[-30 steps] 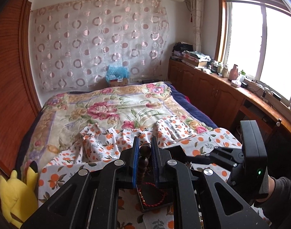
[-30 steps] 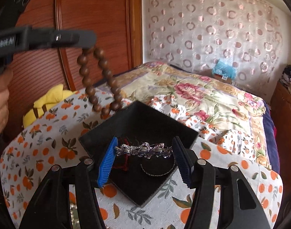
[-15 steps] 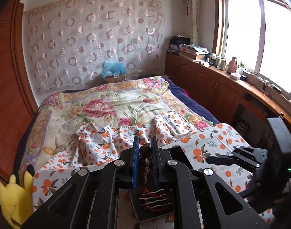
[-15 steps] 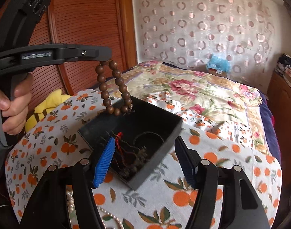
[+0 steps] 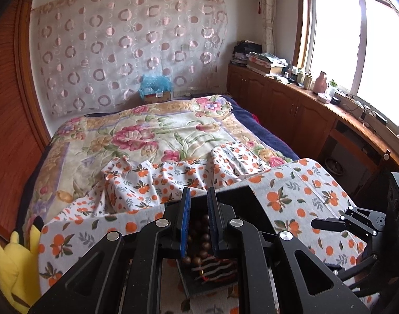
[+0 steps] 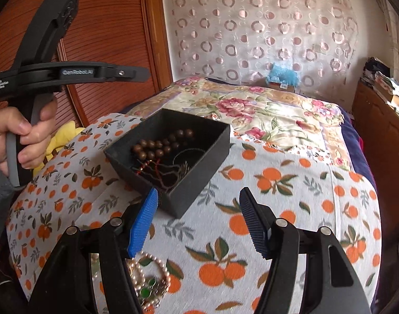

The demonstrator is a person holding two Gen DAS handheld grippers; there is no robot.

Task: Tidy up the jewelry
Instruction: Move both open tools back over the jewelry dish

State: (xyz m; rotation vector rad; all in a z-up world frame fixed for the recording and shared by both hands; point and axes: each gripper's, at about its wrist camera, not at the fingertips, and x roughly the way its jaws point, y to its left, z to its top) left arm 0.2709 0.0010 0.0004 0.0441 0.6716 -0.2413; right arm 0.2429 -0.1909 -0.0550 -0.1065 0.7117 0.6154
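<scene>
With the brown bead bracelet (image 6: 161, 144) lying in the black box (image 6: 199, 180) on the bed and the left tool (image 5: 198, 222) narrowly parted above it, the spread right tool (image 6: 197, 219) should next reach the pearl necklace (image 6: 149, 280).

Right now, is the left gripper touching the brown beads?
Apart. The right wrist view shows the left gripper well above the box, with the brown beads lying inside.

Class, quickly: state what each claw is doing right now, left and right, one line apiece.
Left claw: open a little, holding nothing; the wooden bead bracelet lies in the black box.
Right claw: wide open, empty.
</scene>
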